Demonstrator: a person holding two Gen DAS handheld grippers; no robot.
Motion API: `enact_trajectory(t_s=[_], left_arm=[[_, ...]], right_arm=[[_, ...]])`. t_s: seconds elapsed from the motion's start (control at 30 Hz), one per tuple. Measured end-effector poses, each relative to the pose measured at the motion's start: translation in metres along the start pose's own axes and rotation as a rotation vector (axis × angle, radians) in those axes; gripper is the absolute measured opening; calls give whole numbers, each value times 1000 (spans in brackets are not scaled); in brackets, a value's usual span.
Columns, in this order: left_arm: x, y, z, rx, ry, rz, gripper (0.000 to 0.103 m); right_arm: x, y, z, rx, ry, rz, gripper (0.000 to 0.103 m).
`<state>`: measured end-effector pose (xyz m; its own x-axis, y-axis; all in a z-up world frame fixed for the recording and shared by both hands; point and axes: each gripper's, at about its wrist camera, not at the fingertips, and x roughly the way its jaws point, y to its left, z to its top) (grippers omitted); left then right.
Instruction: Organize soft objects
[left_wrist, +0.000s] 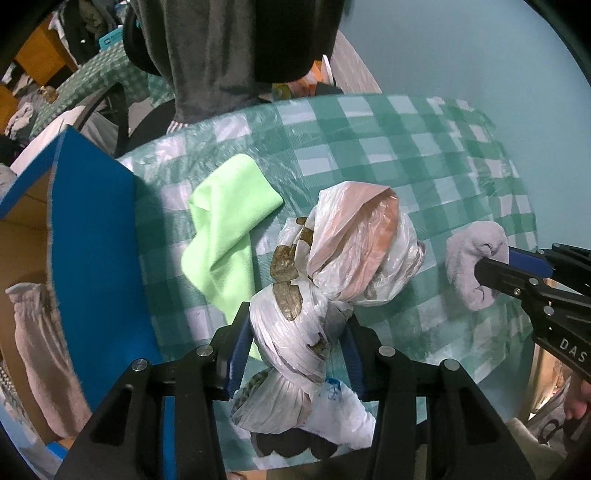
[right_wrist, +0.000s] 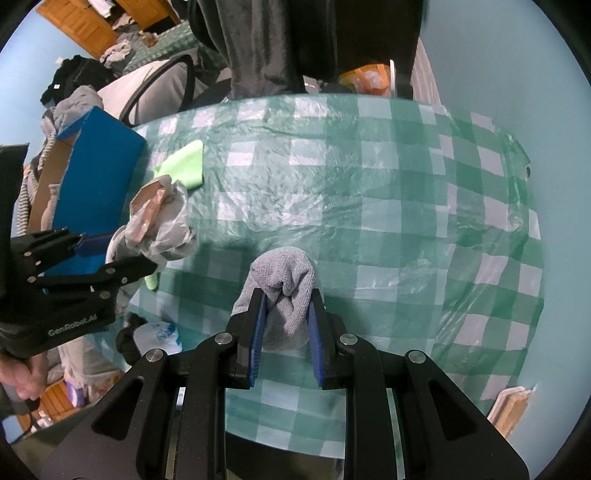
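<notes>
A: L gripper (left_wrist: 295, 328) clamped on twisted neck of plastic bag bundle (left_wrist: 351, 251), over checked tablecloth (left_wrist: 424, 155), beside blue box (left_wrist: 96, 258). R gripper (right_wrist: 284, 314) pinching grey cloth (right_wrist: 282, 291) mid-table.

B: Risks?

A: Bag film is slick and the grip is on the twist only, so bundle could slide out or unravel on a lift. Loose tail may drag green cloth (left_wrist: 225, 229), which lies touching it. Grey cloth is held by a fold; could slip if swung fast.

B: Box?

A: Tall wall, bag may snag on it.

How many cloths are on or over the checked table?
2 that I can make out: a green cloth lying beside the blue box, and a grey cloth pinched in the right gripper. Others may be hidden.
</notes>
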<state>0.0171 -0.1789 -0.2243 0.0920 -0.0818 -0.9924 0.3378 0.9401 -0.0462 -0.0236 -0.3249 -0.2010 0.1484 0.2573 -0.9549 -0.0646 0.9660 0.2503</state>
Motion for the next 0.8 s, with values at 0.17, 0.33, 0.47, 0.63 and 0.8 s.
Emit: enact_trajectory(t_s=[0.17, 0.33, 0.47, 0.63, 0.8], left_arm=[[-21, 5, -6, -12, -28, -8, 46], [-40, 14, -9, -19, -55, -13, 46], [-56, 19, -14, -26, -81, -14, 46], [-75, 29, -21, -31, -121, -9, 46], [-87, 43, -28, -55, -140, -7, 46]], right_arm=[[-13, 10, 3, -9, -29, -3, 20], [-28, 22, 7, -16, -61, 5, 20], [-41, 33, 10, -30, -88, 13, 20], [-54, 53, 15, -56, -114, 24, 20], [-63, 74, 22, -87, -138, 30, 20]])
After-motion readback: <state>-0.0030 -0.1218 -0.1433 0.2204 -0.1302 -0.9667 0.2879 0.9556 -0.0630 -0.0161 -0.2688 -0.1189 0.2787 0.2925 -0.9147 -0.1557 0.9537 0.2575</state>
